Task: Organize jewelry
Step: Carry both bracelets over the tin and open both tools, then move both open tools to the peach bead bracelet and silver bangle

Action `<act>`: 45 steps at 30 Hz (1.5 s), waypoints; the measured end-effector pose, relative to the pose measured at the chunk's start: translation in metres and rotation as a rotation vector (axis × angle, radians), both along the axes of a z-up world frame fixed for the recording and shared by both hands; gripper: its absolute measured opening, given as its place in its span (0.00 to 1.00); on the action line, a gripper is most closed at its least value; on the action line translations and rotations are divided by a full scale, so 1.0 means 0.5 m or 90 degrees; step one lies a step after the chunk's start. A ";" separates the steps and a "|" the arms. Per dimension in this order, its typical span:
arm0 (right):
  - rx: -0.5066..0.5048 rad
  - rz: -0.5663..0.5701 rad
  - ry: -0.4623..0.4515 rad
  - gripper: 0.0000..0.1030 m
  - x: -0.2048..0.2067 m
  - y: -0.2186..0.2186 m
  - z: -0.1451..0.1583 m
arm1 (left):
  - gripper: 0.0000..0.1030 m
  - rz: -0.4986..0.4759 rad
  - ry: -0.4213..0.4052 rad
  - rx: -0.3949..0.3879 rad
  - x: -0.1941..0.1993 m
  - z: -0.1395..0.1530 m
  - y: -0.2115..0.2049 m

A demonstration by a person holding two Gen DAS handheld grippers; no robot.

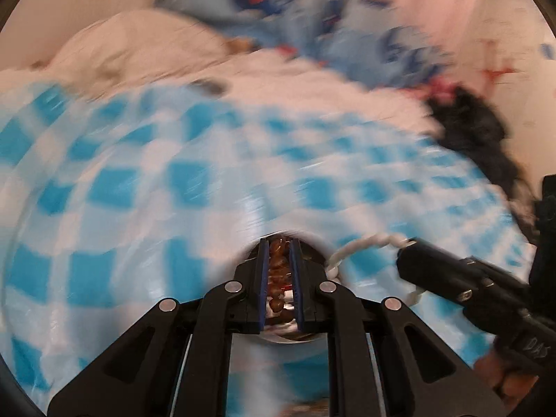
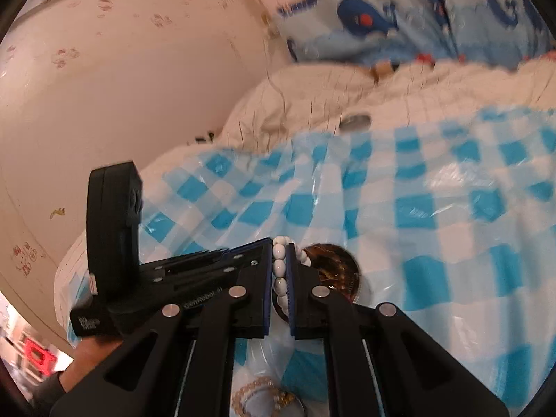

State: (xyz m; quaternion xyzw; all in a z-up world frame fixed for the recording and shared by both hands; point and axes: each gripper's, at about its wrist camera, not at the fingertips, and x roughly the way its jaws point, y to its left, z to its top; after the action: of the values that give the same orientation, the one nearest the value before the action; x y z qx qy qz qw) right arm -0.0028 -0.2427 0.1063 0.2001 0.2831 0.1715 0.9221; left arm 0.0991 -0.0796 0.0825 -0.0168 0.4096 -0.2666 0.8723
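Both jaws pinch beads, left gripper (image 1: 280,264) brown beads (image 1: 278,271), right gripper (image 2: 281,271) white beads (image 2: 280,271); left view blurred.

Both grippers (image 1: 280,253) (image 2: 283,264) hold jaws nearly closed, side by side.

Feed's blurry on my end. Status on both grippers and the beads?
Left gripper shut on brown bead bracelet. Right gripper shut on white bead bracelet. Both over checkered cloth. Nothing blocking.

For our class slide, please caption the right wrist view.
Right gripper shut on a white bead bracelet above a blue checked cloth.
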 end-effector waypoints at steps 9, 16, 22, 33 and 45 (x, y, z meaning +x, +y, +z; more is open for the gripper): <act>-0.098 -0.063 0.066 0.27 -0.001 -0.014 -0.052 | 0.37 0.027 -0.004 0.018 -0.040 0.010 0.056; -0.084 -0.060 0.100 0.38 -0.145 -0.029 -0.094 | 0.41 -0.026 0.012 0.078 -0.164 -0.029 0.067; -0.057 -0.053 0.110 0.46 -0.212 -0.004 -0.126 | 0.47 -0.051 0.016 0.109 -0.241 -0.067 0.063; -0.156 -0.048 0.118 0.51 -0.198 0.070 -0.171 | 0.53 -0.037 0.006 0.120 -0.252 -0.075 0.081; -0.296 -0.053 0.131 0.59 -0.156 0.117 -0.179 | 0.60 -0.037 -0.028 0.150 -0.254 -0.060 0.073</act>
State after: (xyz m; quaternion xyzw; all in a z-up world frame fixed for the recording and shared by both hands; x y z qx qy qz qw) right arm -0.0807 -0.1841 0.0167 0.0105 0.3985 0.0422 0.9161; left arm -0.0277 -0.0432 0.0527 0.1036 0.4193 -0.2420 0.8688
